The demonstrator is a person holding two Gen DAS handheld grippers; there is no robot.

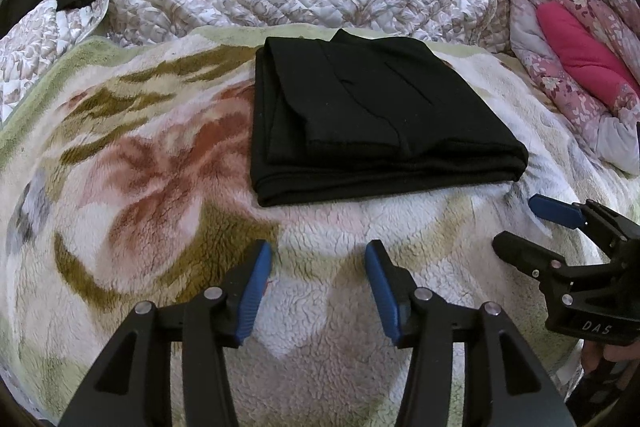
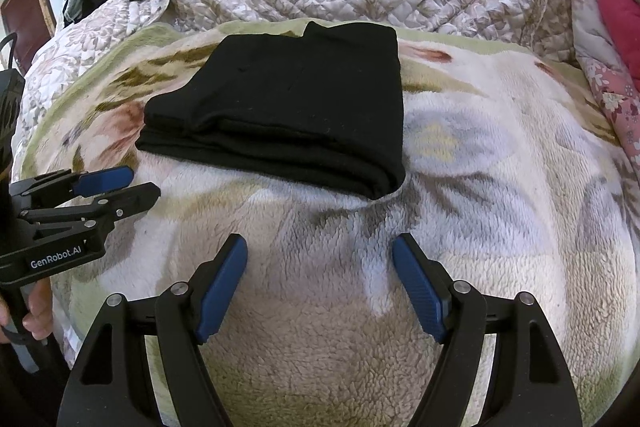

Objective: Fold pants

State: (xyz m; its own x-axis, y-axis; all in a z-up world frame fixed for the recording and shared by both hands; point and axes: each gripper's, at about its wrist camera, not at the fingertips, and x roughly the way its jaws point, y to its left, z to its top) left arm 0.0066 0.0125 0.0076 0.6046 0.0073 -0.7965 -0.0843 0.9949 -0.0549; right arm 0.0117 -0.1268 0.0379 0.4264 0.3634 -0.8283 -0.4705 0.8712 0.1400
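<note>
My left gripper (image 1: pixel 318 263) and right gripper (image 2: pixel 320 259) stand wide, holding nothing; the folded pants (image 1: pixel 372 119) lie just beyond on the blanket (image 1: pixel 160 187).

**Both grippers standing apart-jawed, nothing between the pads**

The left gripper (image 1: pixel 318 259) is pointing steeply downward, its jaws parted and gripping nothing. Its blue pads (image 1: pixel 256 291) are facing each other across a clear gap. In the right wrist view its fingers are showing side-on, one above the other, with a hand (image 2: pixel 36 311) wrapping the handle beneath.

The right gripper (image 2: pixel 320 259) is likewise tilting steeply downward, jaws spread wide and holding nothing. The two grippers are sitting side by side, near each other and not touching.
</note>
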